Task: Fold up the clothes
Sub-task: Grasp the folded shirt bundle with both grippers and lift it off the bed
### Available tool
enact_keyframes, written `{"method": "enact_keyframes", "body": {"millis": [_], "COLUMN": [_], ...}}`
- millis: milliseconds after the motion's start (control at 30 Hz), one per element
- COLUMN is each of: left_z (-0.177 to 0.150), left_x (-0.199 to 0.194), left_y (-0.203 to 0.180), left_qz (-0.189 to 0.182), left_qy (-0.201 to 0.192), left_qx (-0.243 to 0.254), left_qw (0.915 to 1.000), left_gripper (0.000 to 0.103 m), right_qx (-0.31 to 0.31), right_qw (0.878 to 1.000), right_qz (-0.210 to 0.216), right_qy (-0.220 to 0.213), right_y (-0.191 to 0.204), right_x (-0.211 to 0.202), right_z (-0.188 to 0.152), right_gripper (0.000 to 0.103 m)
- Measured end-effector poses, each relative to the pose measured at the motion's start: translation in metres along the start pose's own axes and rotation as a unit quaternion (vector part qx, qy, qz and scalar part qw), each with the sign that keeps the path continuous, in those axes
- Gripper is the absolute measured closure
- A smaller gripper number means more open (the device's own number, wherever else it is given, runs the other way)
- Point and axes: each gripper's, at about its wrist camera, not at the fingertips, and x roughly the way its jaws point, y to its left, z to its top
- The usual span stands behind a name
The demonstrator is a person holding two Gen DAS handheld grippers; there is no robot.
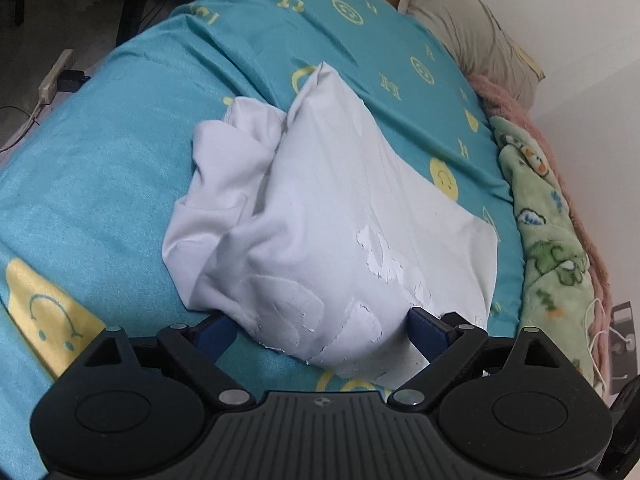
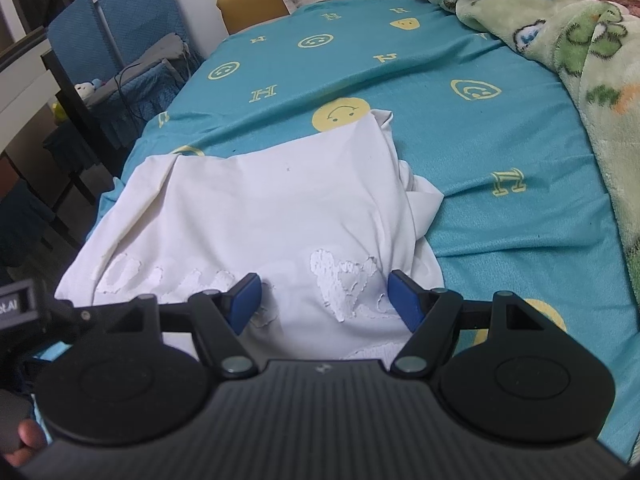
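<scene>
A white shirt point(image 1: 320, 216) lay bunched up on the blue bed sheet point(image 1: 100, 168).

The left gripper point(image 1: 320, 328) and the right gripper point(image 2: 324, 296) both had their blue fingers point(image 2: 245, 300) spread apart, low over the shirt's near edge.

Garment: a white T-shirt point(image 1: 320, 216) lies bunched and partly folded on the bed, its cracked white print facing up near the camera.
Sleeve side: a rumpled fold is heaped on the shirt's left part.
Left gripper point(image 1: 322, 330): jaws spread wide, blue pads on either side of the shirt's near edge; the left pad is partly hidden under the cloth.
Bedsheet point(image 1: 100, 168): teal with yellow smiley faces and letter marks, wrinkled.
Right edge: a green cartoon-print blanket point(image 1: 552, 232) lies beside a pink fuzzy blanket point(image 1: 500, 96).
Far end: a beige pillow point(image 1: 472, 32).
Left floor: a power strip point(image 1: 56, 76) with a cable.
</scene>
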Motion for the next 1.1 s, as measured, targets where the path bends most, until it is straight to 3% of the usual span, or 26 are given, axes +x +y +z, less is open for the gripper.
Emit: {"method": "enact_keyframes", "body": {"millis": [100,233,300,433,500,633,767,800,833,900,1000,1100], "left_z": [0.002,0.006,0.008,0.005,0.007,0.011,0.011,0.011,0.011,0.01,0.01,0.011], "left_x": [-0.019,-0.033,-0.026,0.003,0.004,0.0,-0.006,-0.008,-0.01,-0.014,-0.019,-0.023], "left_y": [0.0,-0.005,-0.009,0.004,0.008,0.011,0.01,0.008,0.006,0.001,-0.002,0.001], "left_qz": [-0.008,-0.057,-0.053,-0.02,-0.021,-0.03,-0.041,-0.044,-0.047,-0.053,-0.063,-0.076], "left_qy": [-0.046,-0.081,-0.071,-0.007,-0.007,-0.025,-0.044,-0.049,-0.054,-0.063,-0.072,-0.079], "left_qx": [-0.001,-0.001,-0.003,-0.024,-0.032,-0.054,-0.057,-0.055,-0.051,-0.045,-0.048,-0.064], "left_qw": [0.9989,0.995,0.9961,0.9995,0.9992,0.9978,0.9966,0.9963,0.9961,0.9956,0.9942,0.9919], "left_gripper": [0.019,0.016,0.014,0.017,0.018,0.031,0.048,0.051,0.055,0.061,0.067,0.07], "right_qx": [0.005,0.015,0.02,0.035,0.046,0.118,0.222,0.247,0.273,0.322,0.37,0.414], "right_qw": [1.0,1.0,1.0,0.999,0.999,0.992,0.963,0.952,0.939,0.911,0.874,0.851], "right_qz": [-0.001,-0.001,0.0,0.003,0.004,0.035,0.144,0.177,0.209,0.258,0.301,0.304], "right_qy": [0.0,0.001,0.002,-0.001,-0.005,-0.034,-0.042,-0.032,-0.017,0.025,0.087,0.109], "right_y": [-0.001,-0.004,-0.005,-0.009,-0.011,-0.023,-0.036,-0.038,-0.039,-0.037,-0.03,-0.03], "right_x": [-0.001,0.0,-0.001,-0.003,-0.006,-0.03,-0.055,-0.056,-0.053,-0.041,-0.013,0.012], "right_z": [0.0,0.0,0.0,0.001,0.003,0.008,0.006,0.003,-0.001,-0.011,-0.027,-0.039], "right_gripper": [0.032,0.032,0.032,0.032,0.032,0.03,0.027,0.024,0.013,0.011,0.011,0.011]}}
